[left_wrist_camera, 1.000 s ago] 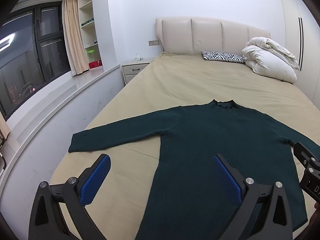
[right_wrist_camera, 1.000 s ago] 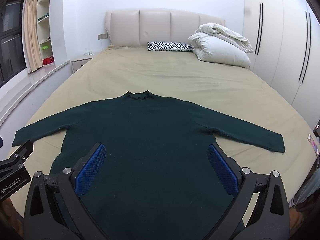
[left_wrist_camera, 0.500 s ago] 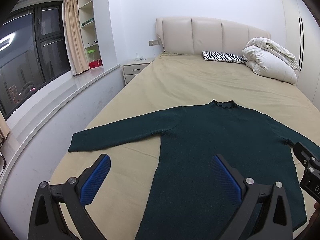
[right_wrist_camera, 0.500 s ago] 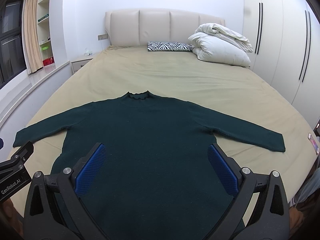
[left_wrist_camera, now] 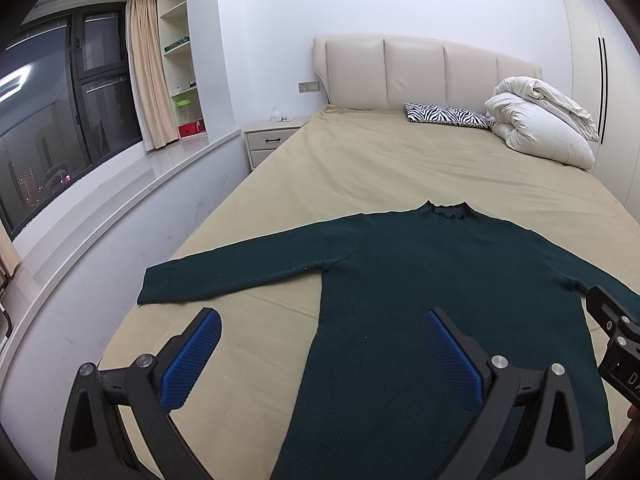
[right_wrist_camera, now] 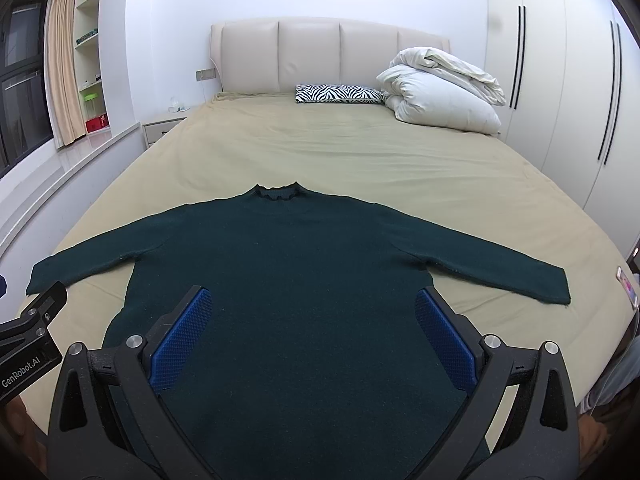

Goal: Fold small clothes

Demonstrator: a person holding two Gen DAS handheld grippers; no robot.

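Note:
A dark green long-sleeved sweater (left_wrist_camera: 420,280) (right_wrist_camera: 288,264) lies flat on the beige bed (left_wrist_camera: 380,168) (right_wrist_camera: 328,152), collar toward the headboard, both sleeves spread out. My left gripper (left_wrist_camera: 320,340) hovers open above the sweater's left hem side, its blue pads (left_wrist_camera: 192,356) wide apart and holding nothing. My right gripper (right_wrist_camera: 314,320) hangs open over the lower body of the sweater, blue pads (right_wrist_camera: 444,340) apart and empty. Each view shows the edge of the other gripper's black body.
A zebra-print pillow (right_wrist_camera: 340,94) and a folded white duvet (right_wrist_camera: 440,96) lie near the padded headboard. A nightstand (left_wrist_camera: 272,140) and a window ledge (left_wrist_camera: 120,192) run along the left. White wardrobes (right_wrist_camera: 560,80) stand on the right. A phone (right_wrist_camera: 626,286) lies at the bed's right edge.

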